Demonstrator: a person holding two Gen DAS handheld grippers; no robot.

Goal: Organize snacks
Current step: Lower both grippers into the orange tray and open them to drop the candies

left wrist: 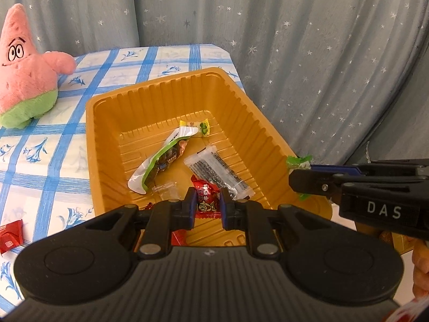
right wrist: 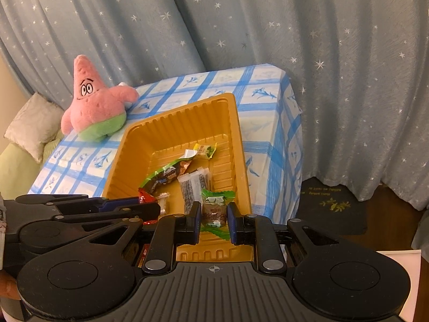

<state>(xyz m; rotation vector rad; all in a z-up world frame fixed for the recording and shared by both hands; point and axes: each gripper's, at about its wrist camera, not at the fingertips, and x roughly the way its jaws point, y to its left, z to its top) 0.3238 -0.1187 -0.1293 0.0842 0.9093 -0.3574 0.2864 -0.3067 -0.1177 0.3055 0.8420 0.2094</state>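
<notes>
An orange plastic tray (left wrist: 241,102) (right wrist: 134,145) sits on the blue checked tablecloth and holds several snack packets. My left gripper (left wrist: 207,204) is shut on a red snack packet (left wrist: 206,197) over the tray's near end. My right gripper (right wrist: 213,214) is shut on a green-ended candy packet (right wrist: 215,209) above the tray's near right part. It also shows in the left wrist view (left wrist: 300,173), at the tray's right rim, with the green wrapper (left wrist: 299,161) sticking out. In the tray lie a long green and white packet (left wrist: 161,158), a clear packet with dark sticks (left wrist: 214,170) and a small yellow candy (left wrist: 199,127).
A pink starfish plush (left wrist: 24,75) (right wrist: 95,107) stands at the table's far left. A red packet (left wrist: 10,234) lies on the cloth left of the tray. A starry grey curtain (left wrist: 295,40) hangs behind. A cushion (right wrist: 32,126) lies at far left; a dark mat (right wrist: 332,204) lies on the floor at right.
</notes>
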